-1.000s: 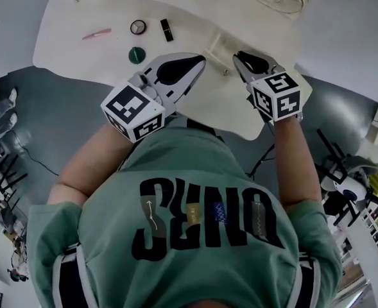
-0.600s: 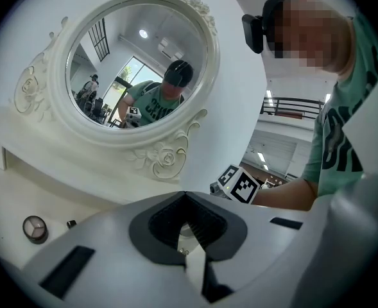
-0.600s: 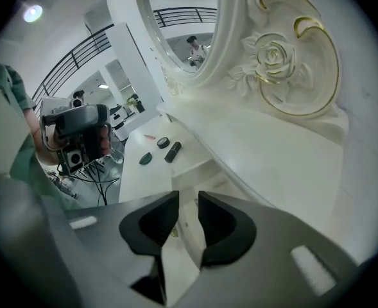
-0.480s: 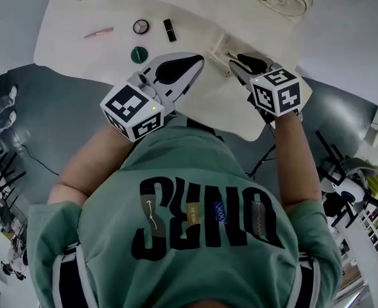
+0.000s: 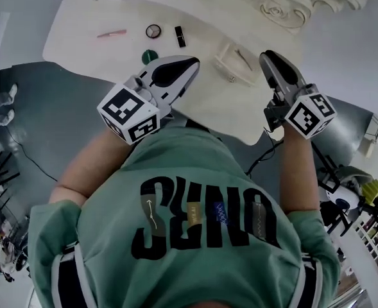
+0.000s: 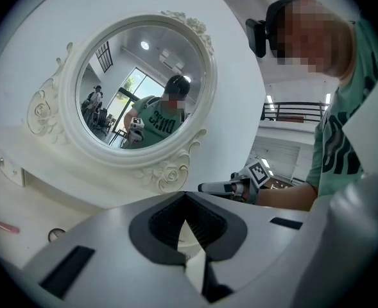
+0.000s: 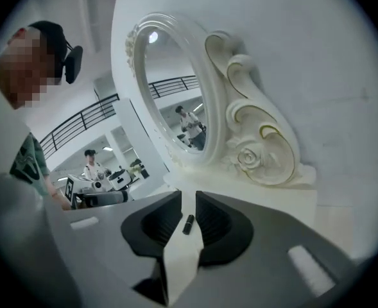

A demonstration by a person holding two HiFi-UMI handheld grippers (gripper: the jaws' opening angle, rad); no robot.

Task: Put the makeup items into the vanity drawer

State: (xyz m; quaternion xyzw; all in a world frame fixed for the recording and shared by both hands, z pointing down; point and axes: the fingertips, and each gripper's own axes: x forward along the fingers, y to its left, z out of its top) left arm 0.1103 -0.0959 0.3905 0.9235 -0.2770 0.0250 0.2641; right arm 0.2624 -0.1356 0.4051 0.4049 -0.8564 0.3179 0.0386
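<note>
Cream vanity top [image 5: 92, 18], under its carved mirror [image 6: 144, 88]: the small drawer [image 5: 235, 63] stands pulled out at the front edge, with its knob [image 5: 231, 78] toward you. Four makeup pieces lie where they did a second ago, on the top to the drawer's left. A pink stick [image 5: 111, 34] is farthest out, then a round compact [image 5: 153, 31] and a black lipstick [image 5: 180, 36] sit side by side, with a green round pot [image 5: 149, 56] nearer you. Your right gripper [image 5: 269, 58] was down at the drawer's knob a second ago. It has lifted clear and now hangs just right of the drawer, touching nothing. Its jaws have just been closing but stand a little apart with nothing between them; the lipstick shows through the gap, lying well beyond on the top. Your left gripper [image 5: 192, 61] hovers much where it was, between the green pot and the drawer, its jaws pressed together at the tips and empty.
</note>
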